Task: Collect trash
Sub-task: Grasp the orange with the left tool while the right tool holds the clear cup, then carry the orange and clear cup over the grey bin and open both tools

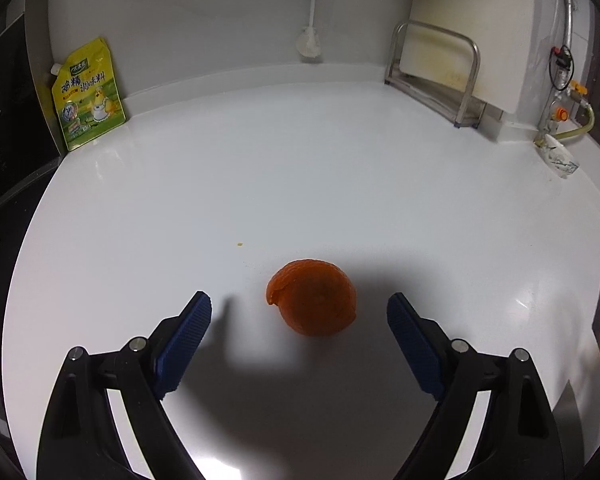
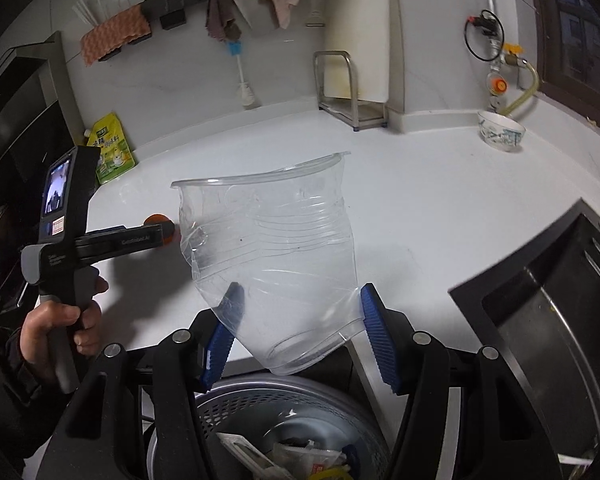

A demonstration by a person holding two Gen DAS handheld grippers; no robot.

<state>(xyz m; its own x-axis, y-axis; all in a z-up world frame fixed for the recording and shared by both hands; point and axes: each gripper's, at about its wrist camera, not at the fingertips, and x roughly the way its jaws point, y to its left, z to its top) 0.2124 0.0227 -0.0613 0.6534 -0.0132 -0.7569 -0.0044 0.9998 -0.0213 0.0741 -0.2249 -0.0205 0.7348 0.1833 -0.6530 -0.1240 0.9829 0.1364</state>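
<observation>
An orange peel (image 1: pixel 312 298) lies on the white counter (image 1: pixel 300 160), between and just ahead of the fingertips of my left gripper (image 1: pixel 300 308), which is open around it without touching. In the right wrist view the left gripper (image 2: pixel 164 232) hides most of the peel (image 2: pixel 156 219). My right gripper (image 2: pixel 300 300) is shut on a crumpled clear plastic cup (image 2: pixel 272 248), held tilted above a grey perforated trash bin (image 2: pixel 280 412) that holds wrappers.
A yellow seasoning pouch (image 1: pixel 88 96) leans at the back left. A metal rack (image 1: pixel 436 72) with a cutting board stands at the back right. A patterned bowl (image 2: pixel 500 130) sits near the gas valve. A steel sink (image 2: pixel 552 320) is at the right.
</observation>
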